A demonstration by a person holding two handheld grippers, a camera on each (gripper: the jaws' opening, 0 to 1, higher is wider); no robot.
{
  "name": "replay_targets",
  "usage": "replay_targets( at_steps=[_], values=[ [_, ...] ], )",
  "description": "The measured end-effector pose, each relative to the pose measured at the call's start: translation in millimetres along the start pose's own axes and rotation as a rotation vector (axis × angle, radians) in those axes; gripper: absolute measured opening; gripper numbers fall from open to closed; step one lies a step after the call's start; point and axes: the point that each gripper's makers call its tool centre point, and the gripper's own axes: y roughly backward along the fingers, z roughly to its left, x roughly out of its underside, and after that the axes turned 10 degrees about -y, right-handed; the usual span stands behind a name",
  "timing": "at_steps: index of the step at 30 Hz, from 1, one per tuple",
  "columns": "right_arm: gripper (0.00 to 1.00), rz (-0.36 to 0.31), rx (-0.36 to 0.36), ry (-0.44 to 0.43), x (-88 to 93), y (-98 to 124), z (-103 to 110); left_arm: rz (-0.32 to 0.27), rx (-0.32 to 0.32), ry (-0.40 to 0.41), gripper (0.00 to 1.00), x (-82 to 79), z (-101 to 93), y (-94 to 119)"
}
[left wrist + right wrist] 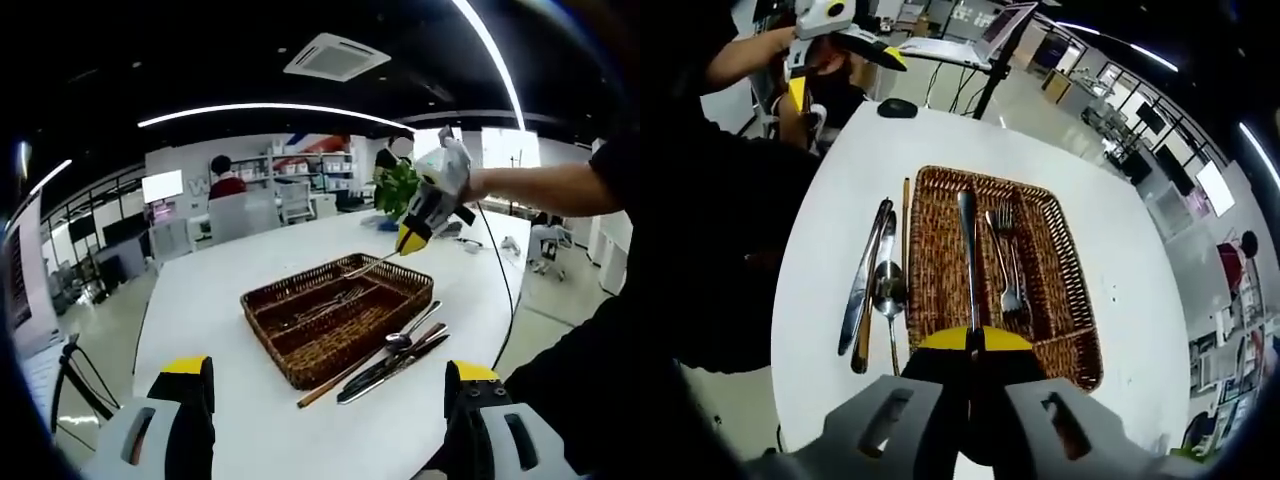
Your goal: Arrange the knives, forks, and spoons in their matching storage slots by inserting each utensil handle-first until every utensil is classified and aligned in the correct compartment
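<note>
Fingers on utensil over basket, probably.

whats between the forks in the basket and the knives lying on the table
In the right gripper view, the utensil held by the right claw over the basket, then the basket's wall and a spoon.

Both views face the wicker tray from opposite ends.

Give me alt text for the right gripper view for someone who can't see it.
The right gripper holds a utensil by one end over the wicker tray on a white table. Forks lie in the tray; knives and a spoon lie on the table beside it.
</note>
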Motion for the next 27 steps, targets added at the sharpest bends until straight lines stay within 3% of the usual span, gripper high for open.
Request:
replay_targets(
  at_steps=[10, 27],
  values=[
    [0.00, 0.015, -0.002, 0.023, -9.3, -10.0, -14.6, 0.004, 0.013, 0.001, 1.00, 2.7, -2.8, -3.6],
    [0.00, 0.027, -0.002, 0.043, -25.2, -33.5, -53.0, 0.015, 0.037, 0.011, 1.00, 4.7, 8.8, -25.2]
  ],
)
